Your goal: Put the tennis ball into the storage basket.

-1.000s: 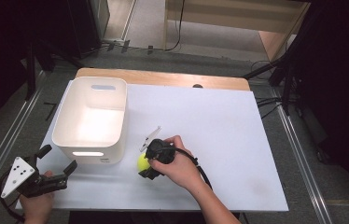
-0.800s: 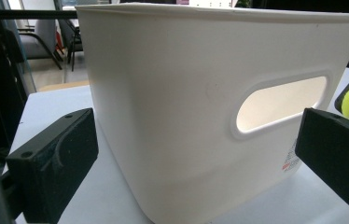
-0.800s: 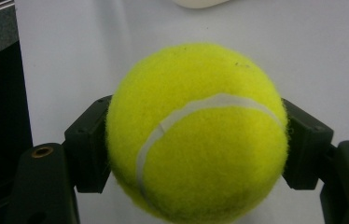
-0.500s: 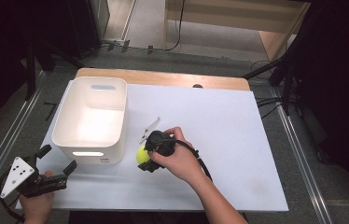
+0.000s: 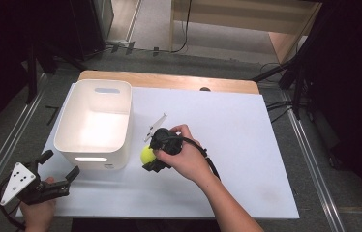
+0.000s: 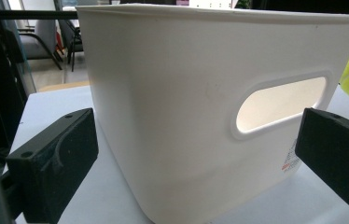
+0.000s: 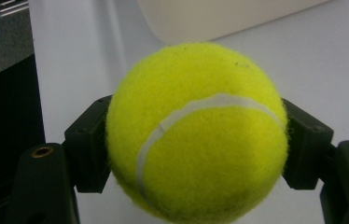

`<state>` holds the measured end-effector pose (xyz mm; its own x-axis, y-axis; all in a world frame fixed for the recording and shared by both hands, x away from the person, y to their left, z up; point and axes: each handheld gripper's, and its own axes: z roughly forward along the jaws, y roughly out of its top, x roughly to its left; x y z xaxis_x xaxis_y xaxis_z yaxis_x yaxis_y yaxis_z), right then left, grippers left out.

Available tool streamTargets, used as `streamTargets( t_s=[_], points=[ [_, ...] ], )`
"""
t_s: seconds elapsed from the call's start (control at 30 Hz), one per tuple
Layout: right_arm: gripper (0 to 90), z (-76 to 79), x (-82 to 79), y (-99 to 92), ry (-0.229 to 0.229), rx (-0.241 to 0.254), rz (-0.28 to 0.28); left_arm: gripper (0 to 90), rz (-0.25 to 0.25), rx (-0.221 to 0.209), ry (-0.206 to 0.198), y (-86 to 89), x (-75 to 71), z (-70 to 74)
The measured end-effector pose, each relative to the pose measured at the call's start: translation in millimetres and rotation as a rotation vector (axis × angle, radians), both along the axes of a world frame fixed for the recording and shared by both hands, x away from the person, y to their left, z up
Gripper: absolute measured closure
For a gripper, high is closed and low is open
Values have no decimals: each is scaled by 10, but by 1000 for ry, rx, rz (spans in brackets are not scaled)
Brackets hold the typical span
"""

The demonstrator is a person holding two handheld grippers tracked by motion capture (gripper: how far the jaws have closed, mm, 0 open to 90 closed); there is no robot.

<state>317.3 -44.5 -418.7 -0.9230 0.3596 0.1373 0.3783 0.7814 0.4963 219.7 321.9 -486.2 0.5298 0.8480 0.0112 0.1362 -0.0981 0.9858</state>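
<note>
Nearest me, my left hand-held gripper (image 5: 48, 181) sat at the worktop's (image 5: 247, 145) front left corner, jaws spread wide with nothing between them, facing the handle slot of the white bin (image 6: 200, 93). My right hand-held gripper (image 7: 196, 140) had its jaws clamped on both sides of the yellow tennis ball (image 7: 196, 130), held just beside the bin's right front corner. Beyond lay the worktop's wooden far edge (image 5: 169, 79).

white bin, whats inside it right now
The white bin looks empty in the high view: bare lit floor and walls. Its near inside wall is hidden by the rim. The tennis ball is outside, beside it, held in the right gripper.
</note>
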Motion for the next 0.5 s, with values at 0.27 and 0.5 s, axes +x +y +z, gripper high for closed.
streamTargets(
  t_s=[0.27, 0.5],
  points=[
    [239, 83, 48, 13, -9, 7, 11, 0, 1, 0, 0, -1, 2, 0],
    [239, 168, 90, 47, -11, 19, 15, 0, -2, 1, -1, 1, 0, 0]
  ],
)
